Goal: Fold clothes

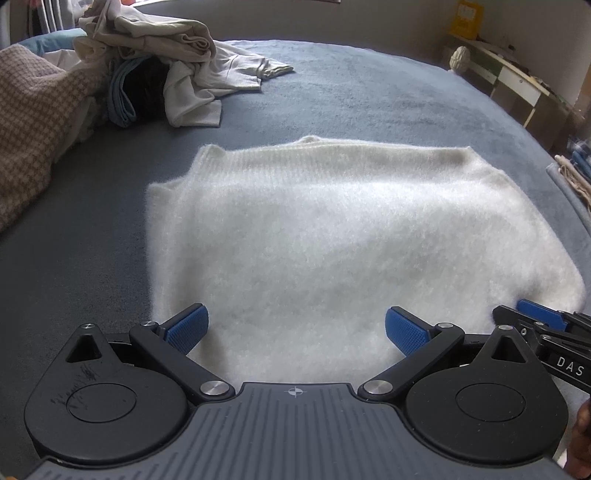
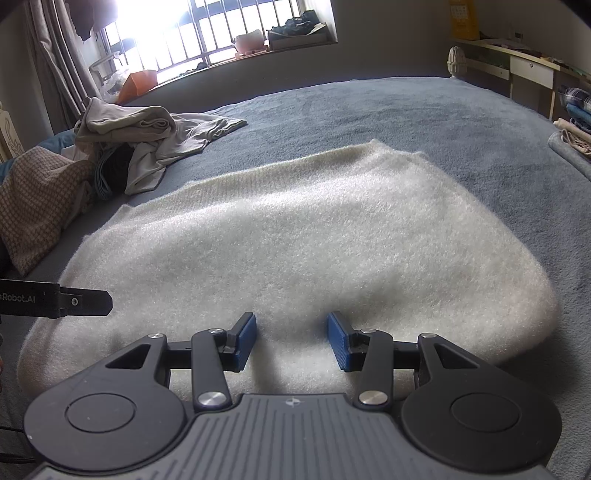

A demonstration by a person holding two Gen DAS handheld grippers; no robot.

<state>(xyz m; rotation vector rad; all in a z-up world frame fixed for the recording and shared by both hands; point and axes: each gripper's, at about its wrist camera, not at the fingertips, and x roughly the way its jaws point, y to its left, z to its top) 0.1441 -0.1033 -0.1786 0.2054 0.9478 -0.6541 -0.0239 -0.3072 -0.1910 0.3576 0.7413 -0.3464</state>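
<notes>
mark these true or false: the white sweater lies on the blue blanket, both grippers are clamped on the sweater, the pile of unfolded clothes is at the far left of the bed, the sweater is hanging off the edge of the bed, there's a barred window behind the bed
1. The white sweater lies on the blue blanket. True.
2. Both grippers are clamped on the sweater. False: the left gripper and the right gripper both stand open over its near edge, with nothing pinched between the pads.
3. The pile of unfolded clothes sits at the far left of the bed. True.
4. The sweater hangs off the edge of the bed. False: it rests flat on the blanket.
5. A barred window is behind the bed. True.
</notes>
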